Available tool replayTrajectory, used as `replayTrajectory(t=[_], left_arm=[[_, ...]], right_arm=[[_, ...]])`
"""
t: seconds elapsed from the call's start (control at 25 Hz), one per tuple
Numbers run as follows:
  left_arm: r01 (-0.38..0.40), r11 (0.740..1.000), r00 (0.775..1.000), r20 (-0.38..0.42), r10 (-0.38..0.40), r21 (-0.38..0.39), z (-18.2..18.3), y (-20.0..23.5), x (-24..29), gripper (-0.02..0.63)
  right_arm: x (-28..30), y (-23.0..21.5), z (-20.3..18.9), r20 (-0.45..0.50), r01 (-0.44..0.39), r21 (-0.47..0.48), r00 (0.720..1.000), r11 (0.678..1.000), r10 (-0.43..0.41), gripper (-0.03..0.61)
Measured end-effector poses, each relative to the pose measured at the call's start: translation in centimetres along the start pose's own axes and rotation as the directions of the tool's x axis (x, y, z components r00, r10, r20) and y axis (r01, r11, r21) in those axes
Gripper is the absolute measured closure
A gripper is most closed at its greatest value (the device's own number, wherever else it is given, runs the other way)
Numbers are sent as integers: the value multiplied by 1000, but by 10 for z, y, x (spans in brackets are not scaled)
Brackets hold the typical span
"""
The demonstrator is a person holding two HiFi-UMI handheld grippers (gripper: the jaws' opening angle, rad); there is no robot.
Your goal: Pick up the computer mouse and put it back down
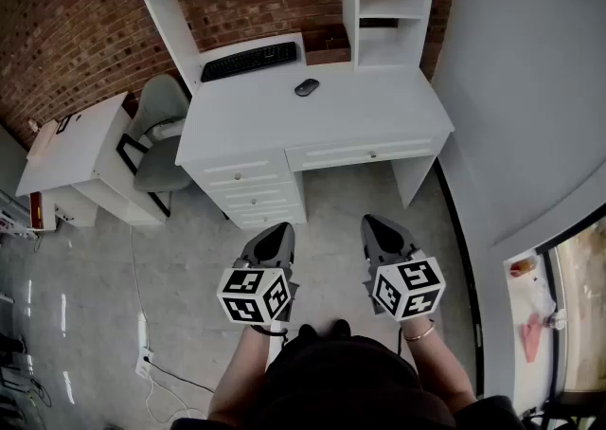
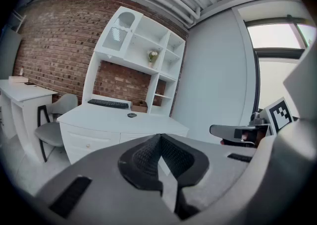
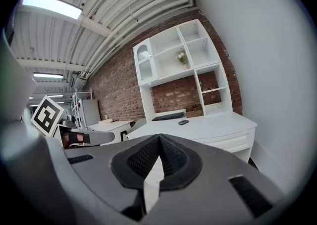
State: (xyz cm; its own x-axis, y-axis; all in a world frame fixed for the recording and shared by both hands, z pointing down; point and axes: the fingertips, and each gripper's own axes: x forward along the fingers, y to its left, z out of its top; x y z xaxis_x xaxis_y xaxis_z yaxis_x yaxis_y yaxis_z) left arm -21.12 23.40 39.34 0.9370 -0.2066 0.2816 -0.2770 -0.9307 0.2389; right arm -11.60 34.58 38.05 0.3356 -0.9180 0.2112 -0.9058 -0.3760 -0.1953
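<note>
Standing back from a white desk [image 1: 379,120], a person holds two grippers side by side. Both are aimed at the desk and tipped slightly downward.

1. Far ahead and to the left of the left gripper [image 1: 277,229], a small white side table [image 1: 80,149] stands near the brick wall [image 1: 76,30].
2. A grey chair [image 1: 159,139] stands between that table and the desk, ahead and to the left of the left gripper.
3. Left gripper: the jaws are pressed together with the tips meeting, and they hold nothing. Its marker cube [image 1: 254,295] sits at the rear end, over the person's hand.
4. A stack of drawers [image 1: 248,187] in the desk front faces the left gripper almost directly.
5. A black keyboard [image 1: 249,61] lies at the back of the desktop, ahead of the left gripper.
6. The computer mouse [image 1: 306,87] lies on the desktop, just right of the keyboard and a little nearer the front edge. It is roughly in line with the space between the two grippers and well apart from both.
7. Right gripper [image 1: 371,222]: the jaws are likewise closed tip to tip and hold nothing. Its marker cube [image 1: 407,288] sits at the rear.
8. Open white shelves [image 1: 379,2] rise from the back right of the desk, ahead of the right gripper.
9. A plain grey wall [image 1: 530,68] runs to the right of the right gripper, with a window [image 2: 280,38] in it.
</note>
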Motion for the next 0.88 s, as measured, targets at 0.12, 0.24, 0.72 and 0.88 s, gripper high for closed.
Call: replayTrajectory(t=[0.12,0.24,0.72,0.88], left_arm=[[-5,1000,1000,1,5,5,0,0,3,604],[-13,1000,1000,2,13,14,0,-3,4,604],[-1,999,1000,-3,1,46,8,-10,21,546],[-8,998,1000,-11,9,65,14,-4,34,483]], right_arm=[[2,-3,1,4,-1,-4,1000,1000,1,575],[0,-5,3,9,-3,-13,1000,1000,3,574],[-2,-24,1,12,4,27,1000,1000,-4,574],[5,-29,4,5,0,25,1000,1000,0,574]])
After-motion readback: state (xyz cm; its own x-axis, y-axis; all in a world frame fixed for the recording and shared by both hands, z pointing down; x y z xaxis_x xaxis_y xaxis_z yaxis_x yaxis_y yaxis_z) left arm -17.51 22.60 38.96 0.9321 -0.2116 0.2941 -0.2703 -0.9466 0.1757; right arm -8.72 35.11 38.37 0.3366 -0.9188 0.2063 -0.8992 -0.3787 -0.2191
